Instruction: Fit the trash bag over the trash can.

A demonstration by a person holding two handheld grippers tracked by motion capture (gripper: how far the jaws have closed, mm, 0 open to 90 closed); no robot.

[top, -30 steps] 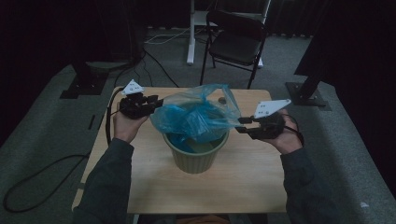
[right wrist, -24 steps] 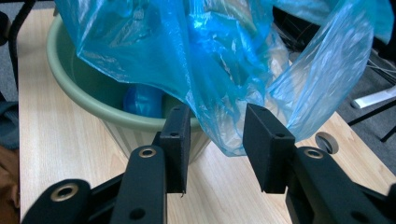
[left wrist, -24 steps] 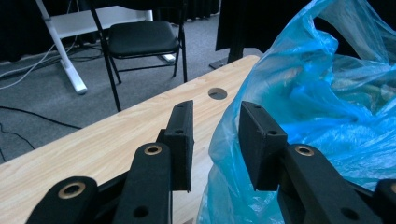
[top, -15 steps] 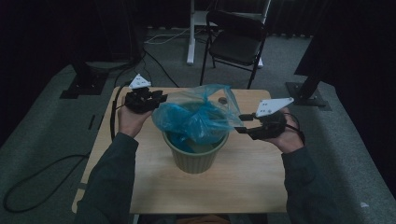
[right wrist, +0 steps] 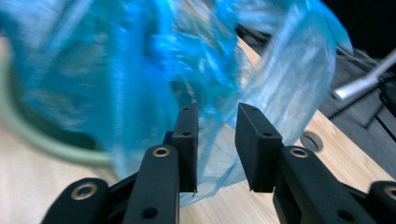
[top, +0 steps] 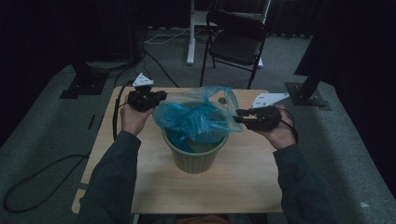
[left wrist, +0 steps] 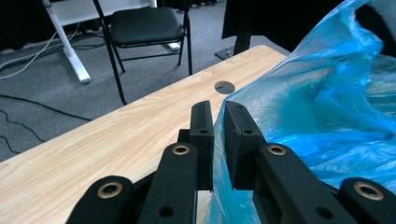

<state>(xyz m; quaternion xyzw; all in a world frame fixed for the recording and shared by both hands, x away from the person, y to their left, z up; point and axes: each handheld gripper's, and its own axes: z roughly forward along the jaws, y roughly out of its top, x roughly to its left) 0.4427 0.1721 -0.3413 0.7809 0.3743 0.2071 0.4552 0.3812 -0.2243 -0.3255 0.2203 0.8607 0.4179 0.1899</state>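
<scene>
A thin blue plastic bag sits in a green bucket on the wooden table, its top billowing above the rim. My left gripper is at the bag's left edge. In the left gripper view its jaws have just been closing to a narrow gap, with the bag film running between them low down. My right gripper is at the bag's right edge. Its jaws have also been closing and stand apart around loose bag film.
A black folding chair stands on the grey floor behind the table. A round cable hole lies in the tabletop near the far edge. Dark stands and cables lie around the table. The bucket's rim curves at the left of the right gripper view.
My left hand has shifted slightly toward the far side, up to the bag's left edge. The right hand has stayed in place. The bag's top has spread a little.
</scene>
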